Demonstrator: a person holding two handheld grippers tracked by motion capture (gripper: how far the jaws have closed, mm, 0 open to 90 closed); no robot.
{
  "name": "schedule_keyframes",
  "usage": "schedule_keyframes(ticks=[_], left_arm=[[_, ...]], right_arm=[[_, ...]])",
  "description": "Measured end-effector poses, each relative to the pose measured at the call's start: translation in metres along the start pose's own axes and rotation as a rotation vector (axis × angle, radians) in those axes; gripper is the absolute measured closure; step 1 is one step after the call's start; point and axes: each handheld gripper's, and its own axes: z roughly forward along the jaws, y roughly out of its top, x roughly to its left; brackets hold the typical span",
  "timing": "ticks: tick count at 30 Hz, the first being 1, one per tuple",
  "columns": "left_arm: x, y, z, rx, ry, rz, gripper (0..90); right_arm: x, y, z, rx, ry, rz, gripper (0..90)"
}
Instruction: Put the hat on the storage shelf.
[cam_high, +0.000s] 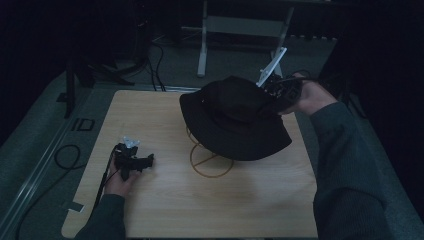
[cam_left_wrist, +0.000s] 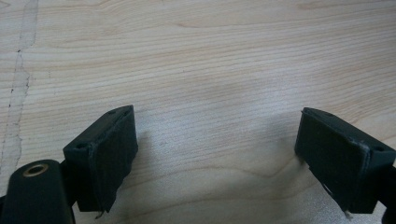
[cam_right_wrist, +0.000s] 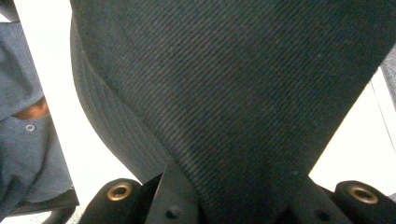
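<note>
A black brimmed hat (cam_high: 234, 117) hangs over a thin gold wire stand (cam_high: 210, 161) at the middle of the wooden table (cam_high: 165, 210). My right gripper (cam_high: 274, 95) is at the hat's far right side, shut on its fabric. In the right gripper view the ribbed black cloth of the hat (cam_right_wrist: 224, 93) runs down between the jaws. My left gripper (cam_high: 142, 162) rests low on the table at the near left, apart from the hat. Its jaws stand wide open, and bare wood (cam_left_wrist: 215, 93) lies between the pads (cam_left_wrist: 112, 154).
The wire stand's round base lies on the table under the hat. A white metal frame (cam_high: 240, 27) stands on the floor beyond the table. Cables (cam_high: 65, 157) trail on the floor at the left. A person's sleeve (cam_high: 345, 165) crosses the table's right edge.
</note>
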Motion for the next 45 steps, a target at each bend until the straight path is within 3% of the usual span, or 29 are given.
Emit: schedule_keyframes(ticks=[10,29,45], left_arm=[[0.000,0.000,0.000,0.000,0.000,0.000,13.2],[0.000,0.000,0.000,0.000,-0.001,0.000,13.2],[0.000,0.000,0.000,0.000,-0.001,-0.001,13.2]], right_arm=[[0.002,0.004,0.013,0.013,0.029,-0.004,85.3],[0.007,0.013,0.028,0.023,0.040,-0.009,83.6],[0.007,0.025,0.038,0.004,0.042,0.002,74.9]])
